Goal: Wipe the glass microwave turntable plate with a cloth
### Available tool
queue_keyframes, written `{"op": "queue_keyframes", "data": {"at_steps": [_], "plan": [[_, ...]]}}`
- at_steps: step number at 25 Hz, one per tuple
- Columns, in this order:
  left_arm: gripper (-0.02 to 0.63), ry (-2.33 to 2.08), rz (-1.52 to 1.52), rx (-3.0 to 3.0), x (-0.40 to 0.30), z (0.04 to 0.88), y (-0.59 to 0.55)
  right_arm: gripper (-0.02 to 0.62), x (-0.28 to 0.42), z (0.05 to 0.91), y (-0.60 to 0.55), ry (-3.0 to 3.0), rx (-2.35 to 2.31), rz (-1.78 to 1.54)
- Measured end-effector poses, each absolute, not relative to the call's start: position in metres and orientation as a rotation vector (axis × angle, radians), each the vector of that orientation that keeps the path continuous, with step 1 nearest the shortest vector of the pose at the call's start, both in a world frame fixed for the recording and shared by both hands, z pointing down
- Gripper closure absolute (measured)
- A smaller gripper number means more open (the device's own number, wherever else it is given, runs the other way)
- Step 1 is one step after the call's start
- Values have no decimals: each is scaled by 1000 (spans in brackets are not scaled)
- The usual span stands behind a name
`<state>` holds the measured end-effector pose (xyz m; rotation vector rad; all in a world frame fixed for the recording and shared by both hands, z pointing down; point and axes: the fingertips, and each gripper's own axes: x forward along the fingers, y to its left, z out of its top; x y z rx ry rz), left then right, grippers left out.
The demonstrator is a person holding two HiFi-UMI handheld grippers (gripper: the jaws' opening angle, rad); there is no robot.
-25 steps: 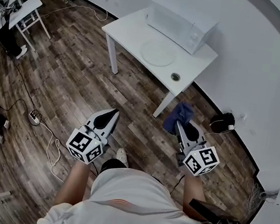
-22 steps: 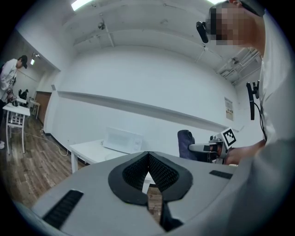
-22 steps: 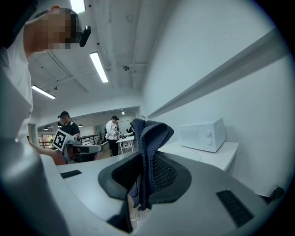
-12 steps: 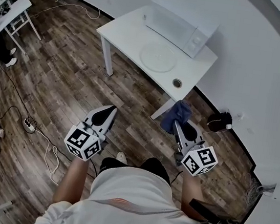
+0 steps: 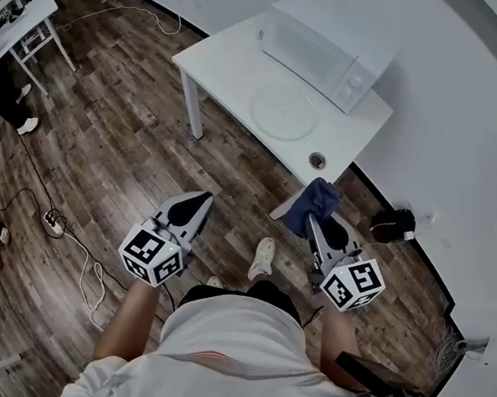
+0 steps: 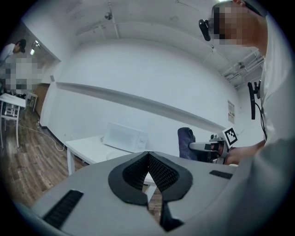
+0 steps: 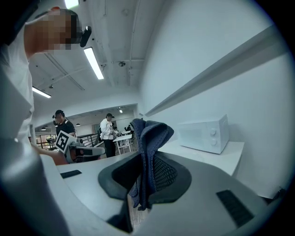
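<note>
A clear glass turntable plate (image 5: 283, 111) lies flat on the white table (image 5: 230, 67), in front of the white microwave (image 5: 329, 51). My right gripper (image 5: 312, 218) is shut on a dark blue cloth (image 5: 313, 205), which stands up between its jaws (image 7: 146, 152). It hovers over the floor, short of the table's near corner. My left gripper (image 5: 195, 202) is shut and holds nothing, its pads (image 6: 159, 173) pressed together. It hangs over the wood floor, well short of the table. The microwave (image 6: 124, 137) and the cloth (image 6: 185, 141) also show in the left gripper view.
A round cable hole (image 5: 317, 160) sits in the table near its front corner. A power strip with cords (image 5: 51, 221) lies on the floor at left. A black object (image 5: 392, 224) sits by the wall at right. Another white table (image 5: 27, 11) and seated people are far left.
The view has shifted slightly closer to the table. Both grippers keep their pose, the right one still holding the cloth. A shoe has stepped forward between them.
</note>
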<state>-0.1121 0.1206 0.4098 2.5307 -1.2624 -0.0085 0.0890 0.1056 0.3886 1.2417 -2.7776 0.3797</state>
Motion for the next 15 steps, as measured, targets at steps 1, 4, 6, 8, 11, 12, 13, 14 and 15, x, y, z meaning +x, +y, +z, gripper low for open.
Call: {"op": "queue_keyframes", "data": {"at_steps": [1, 4, 6, 8, 11, 12, 13, 14, 15], "plan": [[595, -1272, -5, 2529, -112, 409, 114, 534, 88, 389, 98, -2786, 1232, 381], [595, -1297, -8, 2527, -110, 405, 94, 534, 88, 388, 72, -2810, 1200, 371], [595, -1313, -13, 2530, -105, 402, 75, 534, 91, 386, 51, -2824, 1185, 360], [595, -1325, -17, 2531, -94, 399, 55, 534, 100, 383, 29, -2834, 1174, 357], [595, -1342, -19, 2534, -77, 394, 23, 534, 119, 379, -4, -2846, 1159, 354], [595, -1347, -19, 2534, -71, 392, 13, 534, 125, 378, -15, -2847, 1156, 352], [595, -1351, -18, 2534, -66, 391, 2, 534, 131, 377, -26, -2847, 1155, 350], [595, -1355, -16, 2533, -61, 391, -8, 534, 136, 376, -37, -2848, 1153, 349], [595, -1360, -13, 2532, -57, 391, -19, 534, 141, 376, -49, -2851, 1150, 348]]}}
